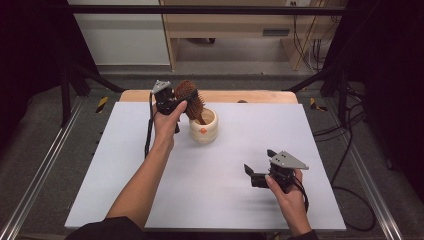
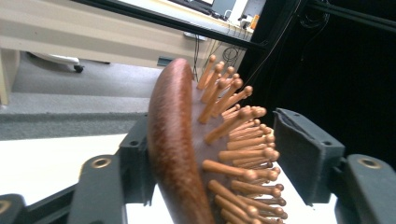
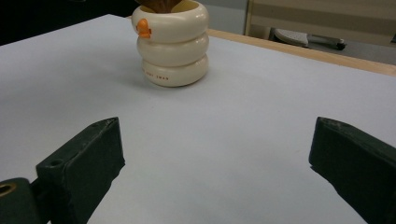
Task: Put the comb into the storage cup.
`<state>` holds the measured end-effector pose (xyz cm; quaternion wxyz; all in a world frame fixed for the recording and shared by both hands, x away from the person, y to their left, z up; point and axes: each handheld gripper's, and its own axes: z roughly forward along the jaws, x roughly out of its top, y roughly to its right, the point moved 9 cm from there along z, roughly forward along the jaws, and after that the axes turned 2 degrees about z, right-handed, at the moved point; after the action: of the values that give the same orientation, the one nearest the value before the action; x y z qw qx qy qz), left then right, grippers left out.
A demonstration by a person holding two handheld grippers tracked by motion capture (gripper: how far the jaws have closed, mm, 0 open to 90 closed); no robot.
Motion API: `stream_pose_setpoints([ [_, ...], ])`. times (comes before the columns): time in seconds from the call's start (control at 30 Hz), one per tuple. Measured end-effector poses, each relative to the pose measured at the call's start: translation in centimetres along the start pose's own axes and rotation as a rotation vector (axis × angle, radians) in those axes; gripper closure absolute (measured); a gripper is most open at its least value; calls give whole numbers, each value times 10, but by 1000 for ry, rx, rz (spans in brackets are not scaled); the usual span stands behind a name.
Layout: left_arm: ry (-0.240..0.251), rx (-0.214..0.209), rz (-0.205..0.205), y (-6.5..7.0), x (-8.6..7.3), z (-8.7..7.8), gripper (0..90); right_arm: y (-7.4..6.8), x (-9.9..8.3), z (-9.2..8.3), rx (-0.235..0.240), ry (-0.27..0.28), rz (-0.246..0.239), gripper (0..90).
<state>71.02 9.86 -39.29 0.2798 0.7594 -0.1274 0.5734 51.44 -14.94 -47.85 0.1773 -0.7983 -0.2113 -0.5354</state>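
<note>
Left gripper (image 1: 172, 102): your jaws stand either side of the wooden hairbrush (image 1: 190, 98), not visibly clamped on it; right gripper (image 1: 260, 170): jaws wide apart, holding nothing.

Your left gripper's view shows the brush head (image 2: 187, 154) between the jaws, its smooth back against one pad, its pegs pointing at the other with a gap remaining; whether you grip it cannot be told. The brush handle stands in the cream ringed cup (image 1: 203, 127) at the far middle of the white table (image 1: 125, 190). Your right gripper rests low at the near right, well apart from the cup (image 3: 171, 44).
</note>
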Motion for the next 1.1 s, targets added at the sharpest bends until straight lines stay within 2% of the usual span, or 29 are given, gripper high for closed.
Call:
stream_pose_setpoints([
  [0.6, 13, 18, -7, -4, 0, -3, 205, 0, 0, 0, -1, 0, -1, 36],
  [0.77, 13, 12, 2, -2, 0, -3, 182, 0, 0, 1, -1, 0, -1, 36],
  [1.1, 8, 29, 9, -2, -1, -3, 94, 0, 0, 1, 1, -1, -3, 36],
])
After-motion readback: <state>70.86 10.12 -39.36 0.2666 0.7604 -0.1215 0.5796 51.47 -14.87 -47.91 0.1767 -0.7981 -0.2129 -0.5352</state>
